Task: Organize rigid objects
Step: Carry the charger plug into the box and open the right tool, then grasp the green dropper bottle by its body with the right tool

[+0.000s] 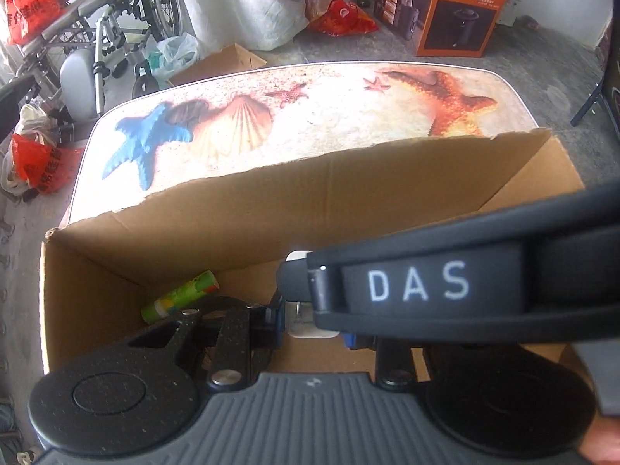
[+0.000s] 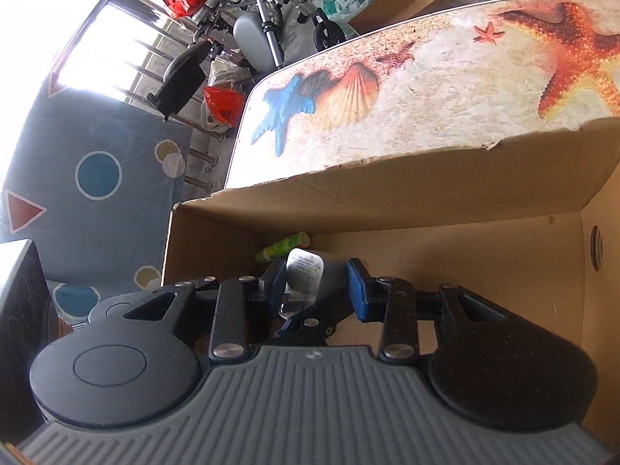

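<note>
An open cardboard box [image 1: 271,186] [image 2: 387,190] stands on the seashell-print table [image 1: 329,116] [image 2: 445,97]. A green tube [image 1: 180,296] [image 2: 283,247] lies on the box floor by its far wall. Both grippers reach down into the box. My left gripper [image 1: 314,327] is shut on a small grey and white block [image 1: 310,331]. My right gripper [image 2: 317,286] holds the same block [image 2: 306,271] by its dark body and white label, blue pads against both sides. In the left wrist view the right gripper [image 1: 294,283], marked DAS, crosses in front and hides most of the block.
A wheelchair [image 1: 116,19], red plastic bags [image 1: 38,159], a small carton [image 1: 221,62] and an orange appliance box [image 1: 461,11] stand on the floor beyond the table. A blue mat with circles [image 2: 97,174] lies left of the box.
</note>
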Available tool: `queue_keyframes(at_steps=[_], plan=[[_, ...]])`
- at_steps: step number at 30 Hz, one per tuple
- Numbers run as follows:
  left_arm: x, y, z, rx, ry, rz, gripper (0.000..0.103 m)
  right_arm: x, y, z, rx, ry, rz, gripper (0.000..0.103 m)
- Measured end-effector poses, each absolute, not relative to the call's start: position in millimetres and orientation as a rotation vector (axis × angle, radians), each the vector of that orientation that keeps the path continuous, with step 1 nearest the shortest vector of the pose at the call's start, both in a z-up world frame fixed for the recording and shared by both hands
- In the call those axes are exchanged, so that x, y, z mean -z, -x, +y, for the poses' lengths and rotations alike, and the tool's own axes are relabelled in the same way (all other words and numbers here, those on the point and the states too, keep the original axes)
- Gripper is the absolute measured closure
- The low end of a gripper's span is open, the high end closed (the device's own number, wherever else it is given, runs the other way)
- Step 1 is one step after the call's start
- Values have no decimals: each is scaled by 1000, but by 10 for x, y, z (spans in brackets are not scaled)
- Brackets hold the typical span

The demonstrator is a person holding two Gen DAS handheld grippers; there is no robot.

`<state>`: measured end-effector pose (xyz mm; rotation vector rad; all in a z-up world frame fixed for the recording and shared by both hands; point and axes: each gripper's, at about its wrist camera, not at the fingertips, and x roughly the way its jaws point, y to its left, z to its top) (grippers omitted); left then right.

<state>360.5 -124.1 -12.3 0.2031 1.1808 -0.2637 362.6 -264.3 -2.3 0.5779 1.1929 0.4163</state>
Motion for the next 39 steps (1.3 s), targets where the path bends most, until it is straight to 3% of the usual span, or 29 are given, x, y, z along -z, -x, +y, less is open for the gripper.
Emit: queue_keyframes(at_steps=[7, 9, 11, 13, 23, 28, 34, 39], plan=[[229, -3760, -1158, 273, -157, 1208, 73, 213, -3818, -2601, -405, -544, 1204, 69], [171, -3721, -1162, 270, -151, 1203, 68, 168, -3802, -2633, -411, -560, 1195, 69], [80, -3691, -1172, 270, -155, 1185, 55, 66, -3741, -2680, -409, -570, 1169, 69], [-51, -3609, -1160, 274, -155, 1158, 53, -74, -3644, -2731, -406, -564, 1131, 69], [-984, -2406, -815, 423, -146, 913, 27, -1184, -2200, -3280, -482, -581, 803, 58], [-1012, -1596, -582, 469, -135, 791, 21, -1273, -1340, -3431, -530, -619, 695, 54], [-452, -885, -586, 448, -162, 743, 21, -877, -669, -3083, -534, -531, 689, 53], [-76, -638, -784, 400, -265, 680, 31, -603, -577, -2568, -551, -366, 725, 53]])
